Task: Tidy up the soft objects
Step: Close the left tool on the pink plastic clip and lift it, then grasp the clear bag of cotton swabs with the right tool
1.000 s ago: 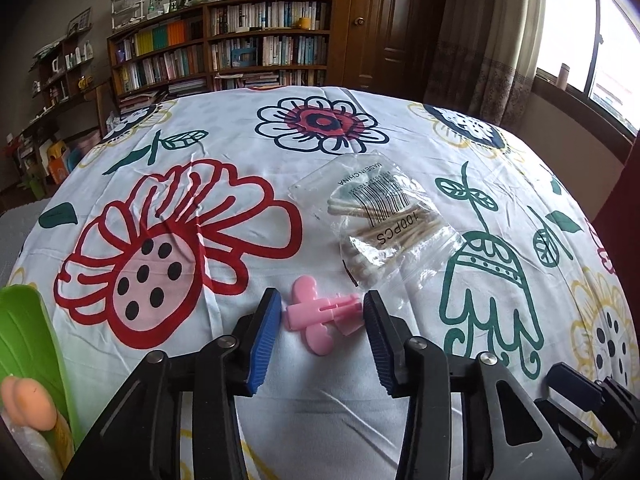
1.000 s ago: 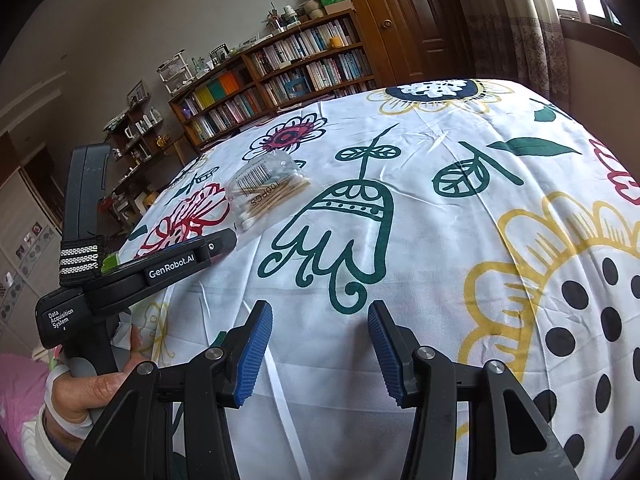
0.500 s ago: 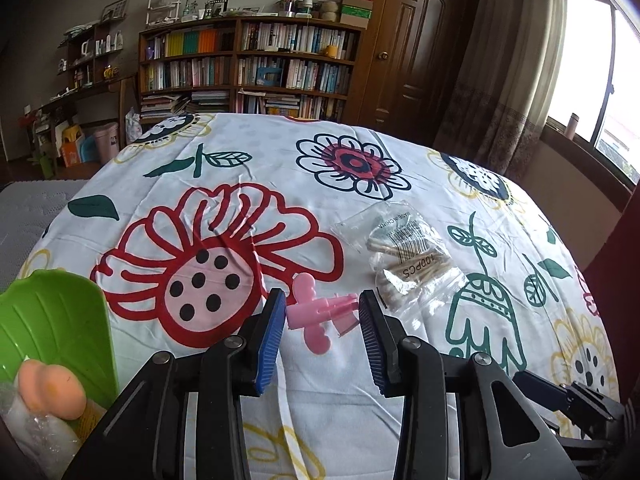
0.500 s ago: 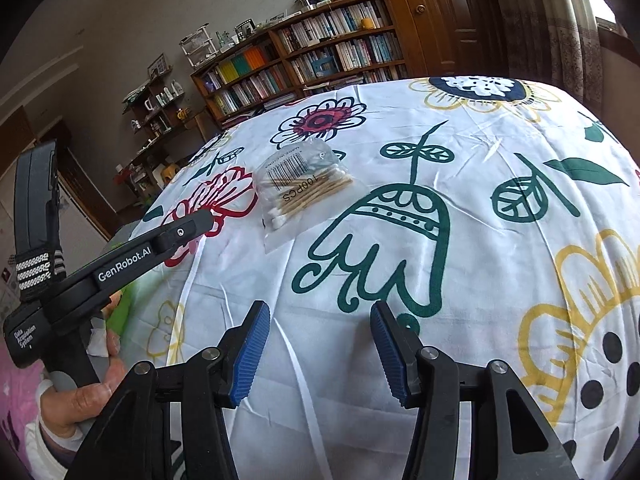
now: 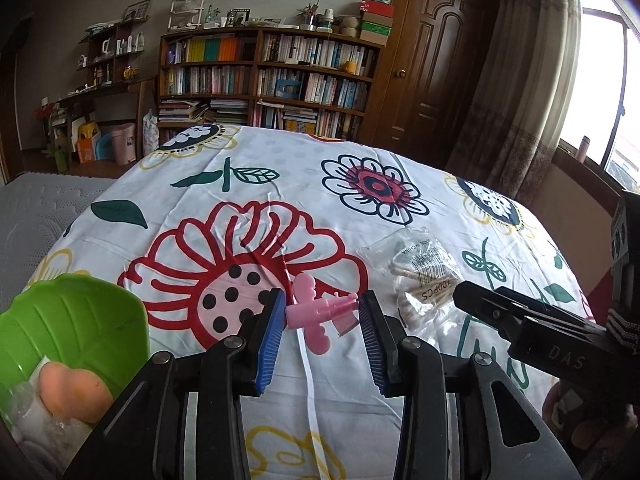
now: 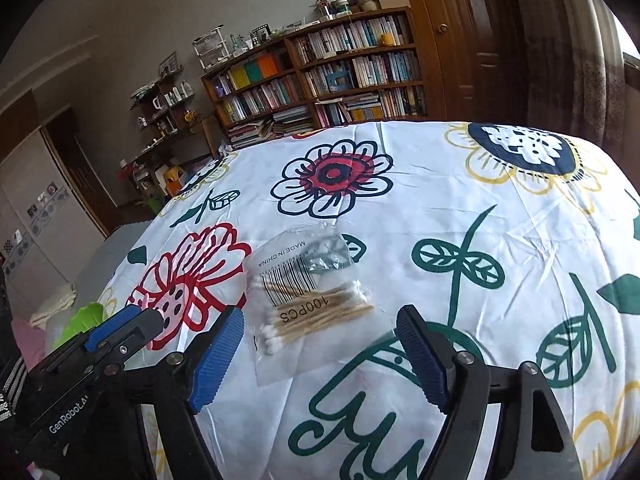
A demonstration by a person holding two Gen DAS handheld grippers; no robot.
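Observation:
A small pink plastic piece (image 5: 316, 314) hangs over the floral sheet (image 5: 256, 184), and my left gripper (image 5: 321, 305) is shut on it, both blue pads touching its ends. To its right a clear bag of cotton swabs (image 5: 420, 280) lies on the sheet. In the right wrist view that swab bag (image 6: 308, 292) lies flat, just beyond and between the fingers of my right gripper (image 6: 319, 316), which is wide open and holds nothing. The left gripper's blue fingertip (image 6: 116, 325) shows at the lower left there.
A green leaf-shaped bin (image 5: 80, 320) sits at the lower left, holding a peach soft object (image 5: 72, 392) and crinkled clear plastic. A grey mattress edge (image 5: 36, 216) lies left of the sheet. Bookshelves (image 5: 264, 80), a door and curtains stand behind.
My left gripper rose and drew back, carrying the pink piece, so the green bin shows more. My right gripper moved up to the swab bag and its fingers spread wider.

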